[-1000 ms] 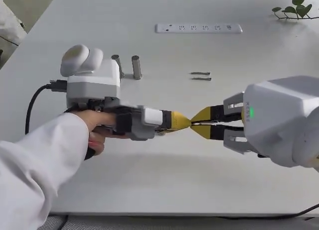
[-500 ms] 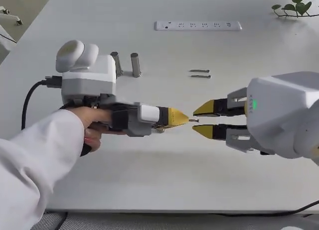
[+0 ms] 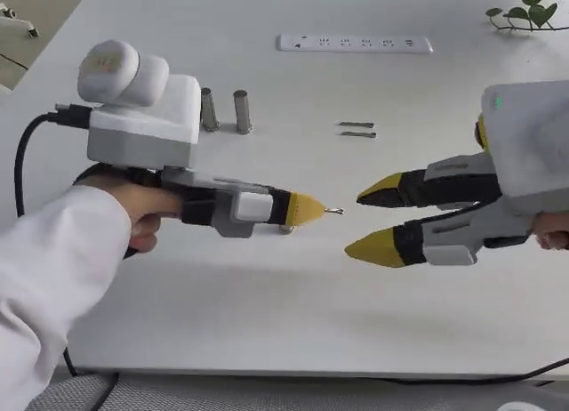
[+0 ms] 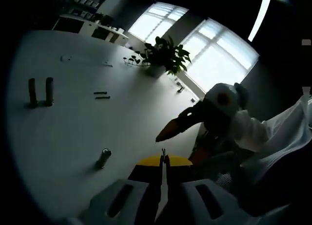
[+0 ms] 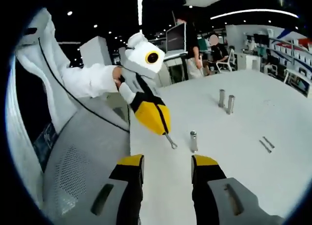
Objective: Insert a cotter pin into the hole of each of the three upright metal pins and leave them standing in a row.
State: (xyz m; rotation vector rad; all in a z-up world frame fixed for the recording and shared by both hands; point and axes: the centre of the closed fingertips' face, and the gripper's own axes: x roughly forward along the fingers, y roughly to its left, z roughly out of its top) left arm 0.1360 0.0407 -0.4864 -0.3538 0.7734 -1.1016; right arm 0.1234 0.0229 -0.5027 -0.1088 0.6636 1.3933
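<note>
The left gripper [image 3: 311, 211] hides most of 1 metal pin [image 3: 286, 229] and of the cotter pin [image 3: 333, 212]. Holes in the 2 far pins [image 3: 241, 111] are too small to see.

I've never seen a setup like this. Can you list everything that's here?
Table: one, white, under everything.
Power strip: one, white, far edge.
Plant: one, green, far right corner.
Metal pins: three, grey, upright; two side by side at the back, lone pin nearer the person.
Loose cotter pins: two, grey, lying side by side mid-table.
Left gripper: one, yellow fingers, shut on a third cotter pin.
Right gripper: one, yellow fingers, open.
Sleeve: one, white, left arm.
</note>
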